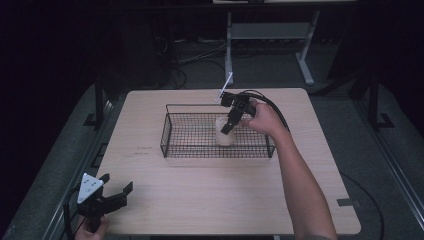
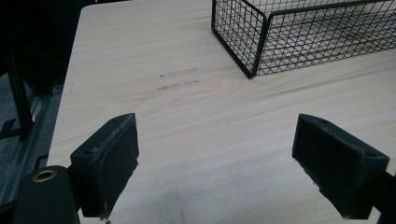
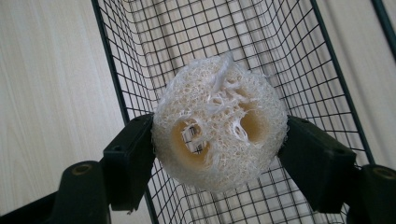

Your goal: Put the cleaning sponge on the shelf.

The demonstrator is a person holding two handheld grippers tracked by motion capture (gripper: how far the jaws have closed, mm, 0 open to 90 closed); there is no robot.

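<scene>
One pale loofah sponge (image 3: pixel 219 123) sits squeezed between the jaws of the right gripper (image 3: pixel 219 154), held over the inside of the black wire basket (image 1: pixel 172 131) on the wooden table (image 1: pixel 200 195); fibrous and round, it has two hollow holes; the left gripper (image 2: pixel 215 163) hangs wide and empty near the table's front left corner.

Both grippers are matte black. The left gripper (image 1: pixel 119 191) carries a grey three-cornered plate (image 1: pixel 89 187) and thick rough pads (image 2: pixel 120 154); the right gripper (image 1: pixel 228 125) trails a black cable (image 1: pixel 272 107); its forearm (image 1: pixel 302 192) is unsleeved.
</scene>
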